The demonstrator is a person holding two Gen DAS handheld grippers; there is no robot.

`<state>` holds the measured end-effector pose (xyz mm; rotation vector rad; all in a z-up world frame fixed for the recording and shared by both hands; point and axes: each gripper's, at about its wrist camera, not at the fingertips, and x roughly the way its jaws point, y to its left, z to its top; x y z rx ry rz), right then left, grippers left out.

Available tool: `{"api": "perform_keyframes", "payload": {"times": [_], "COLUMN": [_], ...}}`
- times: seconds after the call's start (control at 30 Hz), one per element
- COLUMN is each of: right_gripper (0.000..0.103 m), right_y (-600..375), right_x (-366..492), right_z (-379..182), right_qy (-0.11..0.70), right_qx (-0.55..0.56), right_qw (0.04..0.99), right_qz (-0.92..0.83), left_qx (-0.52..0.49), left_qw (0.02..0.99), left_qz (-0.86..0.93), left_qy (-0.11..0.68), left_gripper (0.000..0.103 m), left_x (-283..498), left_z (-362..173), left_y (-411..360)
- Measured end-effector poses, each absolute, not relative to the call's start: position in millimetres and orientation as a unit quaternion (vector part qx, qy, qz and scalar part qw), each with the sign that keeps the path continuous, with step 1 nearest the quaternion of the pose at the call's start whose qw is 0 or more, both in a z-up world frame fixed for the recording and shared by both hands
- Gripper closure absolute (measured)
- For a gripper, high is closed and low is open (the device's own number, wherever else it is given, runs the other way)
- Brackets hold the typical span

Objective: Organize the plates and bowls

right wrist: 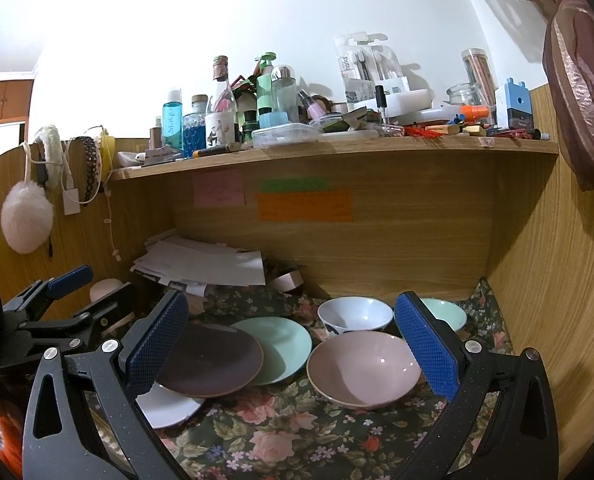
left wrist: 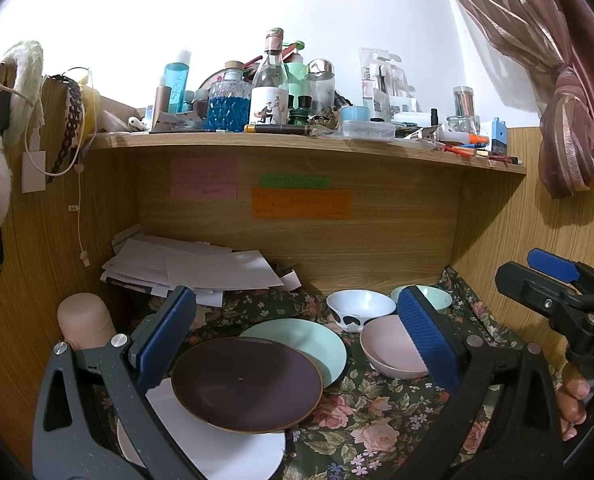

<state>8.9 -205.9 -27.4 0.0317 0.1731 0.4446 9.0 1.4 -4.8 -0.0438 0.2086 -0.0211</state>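
While nothing is held yet, both tools hang above a counter covered with a dark floral cloth, set in a wooden desk nook under a cluttered shelf.

The left hand-held gripper has its blue-padded jaws spread wide and empty. It looks down on three overlapping plates: a dark brown plate lies on top, tilted, resting partly on a white plate nearest the camera and partly on a mint plate behind it.

The right hand-held gripper is also wide open and empty. Between its pads lies a pink bowl, sitting upright on the cloth just right of the plates. Behind it stand a white bowl with dark patches and a mint bowl, side by side near the back panel; whether they touch cannot be told. A heap of loose papers lies at the back left.

Judging from this layout, the sorting appears to be at its start or at an approach step: plates are loosely fanned, bowls are not nested. A sensible next move would be for the right tool to descend and pinch the pink bowl's rim, or for the left to take the brown plate's edge. Either calls for a thin, firm rim grip, since glazed ware looks likely to slip.
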Motion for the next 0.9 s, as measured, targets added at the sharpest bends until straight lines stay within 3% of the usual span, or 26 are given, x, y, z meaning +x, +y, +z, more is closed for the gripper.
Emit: {"api": "perform_keyframes", "payload": {"times": [0.6, 0.9], "right_gripper": [0.0, 0.0], "right_y": [-200, -187], "right_x": [15, 44], "right_z": [-30, -52], "right_qy": [0.093, 0.125], "right_qx": [0.011, 0.003], "right_qw": [0.971, 0.965], "right_qz": [0.221, 0.23], "left_qx": [-0.028, -0.02], "left_qw": [0.993, 0.984], "left_qz": [-0.004, 0.009], "left_qy": [0.114, 0.178], "left_gripper": [0.001, 0.0], "left_x": [18, 42], "left_z": [-14, -37], "left_y": [9, 39]}}
